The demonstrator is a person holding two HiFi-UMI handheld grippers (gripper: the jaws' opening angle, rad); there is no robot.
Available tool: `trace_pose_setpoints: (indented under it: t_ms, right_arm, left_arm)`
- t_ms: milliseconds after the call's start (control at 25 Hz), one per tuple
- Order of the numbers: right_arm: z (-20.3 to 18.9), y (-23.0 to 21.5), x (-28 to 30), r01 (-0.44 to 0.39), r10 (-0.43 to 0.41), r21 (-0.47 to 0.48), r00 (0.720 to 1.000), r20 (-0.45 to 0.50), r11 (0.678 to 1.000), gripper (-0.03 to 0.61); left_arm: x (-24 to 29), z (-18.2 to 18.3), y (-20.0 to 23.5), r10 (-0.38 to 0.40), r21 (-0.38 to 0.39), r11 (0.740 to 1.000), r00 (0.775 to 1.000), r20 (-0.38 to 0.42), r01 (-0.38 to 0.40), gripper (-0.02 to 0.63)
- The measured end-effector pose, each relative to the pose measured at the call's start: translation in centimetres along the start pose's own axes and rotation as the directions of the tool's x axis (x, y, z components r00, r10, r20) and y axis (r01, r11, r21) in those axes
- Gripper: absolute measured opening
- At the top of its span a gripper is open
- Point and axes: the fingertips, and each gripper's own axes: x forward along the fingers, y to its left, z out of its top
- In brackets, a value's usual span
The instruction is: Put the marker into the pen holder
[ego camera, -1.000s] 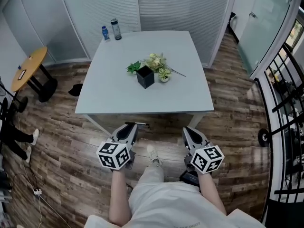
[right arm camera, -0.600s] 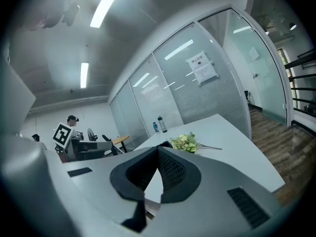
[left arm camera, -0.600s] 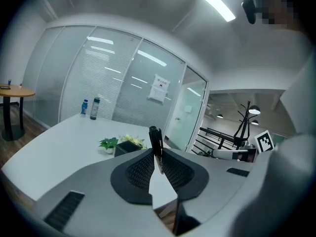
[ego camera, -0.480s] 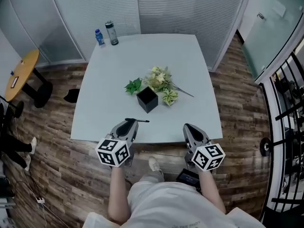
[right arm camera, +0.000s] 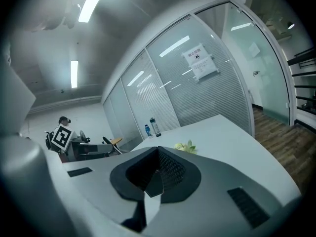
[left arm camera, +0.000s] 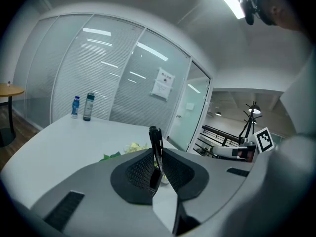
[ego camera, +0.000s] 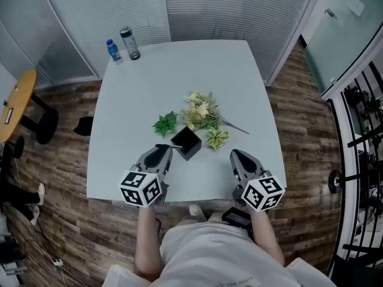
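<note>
Left gripper view: left gripper (left arm camera: 157, 164) is clamped on the black marker (left arm camera: 156, 144), whose end pokes up past the jaws. Marker sits just left of the pen holder (ego camera: 187, 143), not in yet. Right gripper (ego camera: 237, 156), to the pen holder's right, has its jaws together and empty. Step looks like the carry to the pen holder. Next move probably needs the marker over the opening, tipped upright, then let go.

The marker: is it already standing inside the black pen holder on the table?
No, the marker is clamped between the jaws of the left gripper, outside the pen holder.
</note>
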Motion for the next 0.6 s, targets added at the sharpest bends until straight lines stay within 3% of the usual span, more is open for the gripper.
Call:
trace_pose_setpoints:
  t_ms: [600]
  right_arm:
    - [1.6, -3.0, 3.0, 0.014, -0.014, 0.013, 1.0, 0.0, 1.0, 0.015]
  left_arm:
    - [4.7, 1.9, 1.5, -0.005, 0.038, 0.999, 1.0, -0.029, 0.007, 0.052]
